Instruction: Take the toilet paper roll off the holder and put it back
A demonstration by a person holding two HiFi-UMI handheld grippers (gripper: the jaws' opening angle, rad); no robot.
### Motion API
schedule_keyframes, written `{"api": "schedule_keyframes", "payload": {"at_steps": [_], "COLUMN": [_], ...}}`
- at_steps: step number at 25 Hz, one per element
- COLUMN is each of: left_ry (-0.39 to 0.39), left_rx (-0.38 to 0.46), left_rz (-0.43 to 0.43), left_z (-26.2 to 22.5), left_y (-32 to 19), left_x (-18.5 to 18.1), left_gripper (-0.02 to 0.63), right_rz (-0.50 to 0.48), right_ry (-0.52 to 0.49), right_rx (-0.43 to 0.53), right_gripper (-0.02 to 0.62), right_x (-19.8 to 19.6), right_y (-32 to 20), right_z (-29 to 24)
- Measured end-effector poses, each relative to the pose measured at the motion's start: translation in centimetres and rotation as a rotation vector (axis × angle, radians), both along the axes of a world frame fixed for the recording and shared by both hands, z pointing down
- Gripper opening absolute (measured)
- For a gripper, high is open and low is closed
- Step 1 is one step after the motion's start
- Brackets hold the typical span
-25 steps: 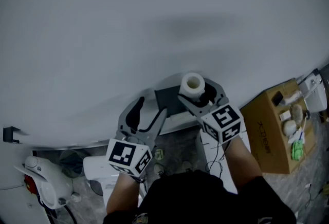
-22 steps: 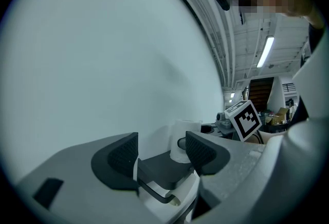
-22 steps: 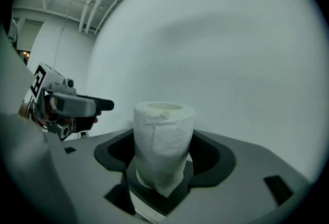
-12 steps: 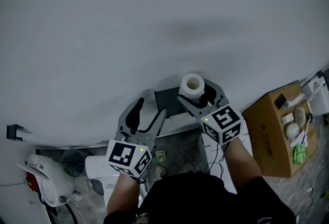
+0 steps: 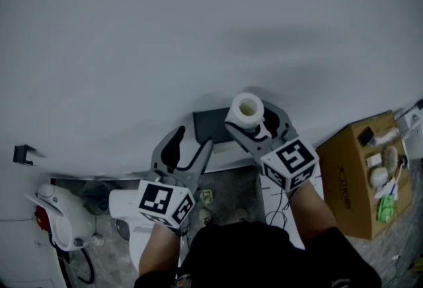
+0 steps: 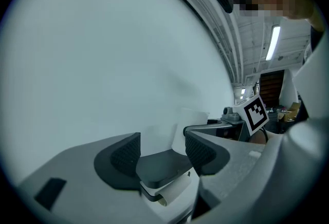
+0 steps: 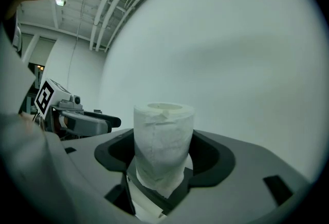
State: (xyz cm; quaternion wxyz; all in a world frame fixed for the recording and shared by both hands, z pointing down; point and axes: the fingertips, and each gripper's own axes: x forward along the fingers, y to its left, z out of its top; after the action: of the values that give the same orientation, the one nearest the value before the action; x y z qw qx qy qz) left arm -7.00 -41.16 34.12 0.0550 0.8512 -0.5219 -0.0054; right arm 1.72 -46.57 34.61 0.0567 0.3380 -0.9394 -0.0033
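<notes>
There were two grippers, one toilet paper roll, one holder and one cardboard box. The right gripper [image 5: 255,119], right of centre in the head view, had its jaws set wide and closed on the toilet paper roll [image 5: 247,108], which stood upright between the pads with its hollow core facing up, just above and right of the holder [image 5: 210,127]. The left gripper [image 5: 189,148], lower and left of centre, had its jaws apart with nothing gripped. In its own view the holder's dark flat cover showed in the gap beyond the pads, with a white cylinder under it; whether that was a spindle or more paper could not be told. Each gripper carried one marker cube [image 5: 163,203], making two. The holder was fixed to a plain pale wall [image 5: 198,29] that filled the upper half of the head view, and a small black bracket [image 5: 23,153] stuck out of the wall at the far left. Below the wall lay a mottled grey floor [image 5: 231,187], with a white machine [image 5: 59,220] bearing a red part in the lower left corner. The left gripper view showed a lit strip light [image 6: 271,43] at the upper right. The cardboard box [image 5: 350,181] stood open at the right edge and held several small white things and a green one, too small to name.
</notes>
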Motion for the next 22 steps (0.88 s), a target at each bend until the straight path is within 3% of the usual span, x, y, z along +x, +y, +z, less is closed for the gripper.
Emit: {"api": "schedule_keyframes", "payload": {"at_steps": [5,10,12,17,22], "left_ry": [0.000,0.000,-0.003,0.004,0.027], "left_rx": [-0.011,-0.003,0.006,0.015,0.009], "left_rz": [-0.094,-0.213,-0.258,-0.339,-0.345], "left_z": [0.4,-0.2,-0.7,-1.2,-0.3], "left_y": [1.7,4.2,5.5,8.5,11.0], "left_x": [-0.3,-2.3,-3.6,-6.9,-9.3], "left_gripper": [0.227,0.039,0.005,0.005,0.005], "right_rz": [-0.102,-0.214,-0.257,-0.336,-0.344], "right_ry": [-0.036,-0.047,-0.055,-0.059,-0.057], "right_rx": [0.009,0.015,0.021,0.032,-0.008], "right_gripper": [0.310,0.309,0.308,0.308,0.308], "right_x": [-0.7,-3.3,-4.8,-8.1,-10.8], "right_y": [1.3,3.2,4.2,7.0,9.1], "right_z": [-0.3,-1.0,-1.7,-2.4,-1.1]}}
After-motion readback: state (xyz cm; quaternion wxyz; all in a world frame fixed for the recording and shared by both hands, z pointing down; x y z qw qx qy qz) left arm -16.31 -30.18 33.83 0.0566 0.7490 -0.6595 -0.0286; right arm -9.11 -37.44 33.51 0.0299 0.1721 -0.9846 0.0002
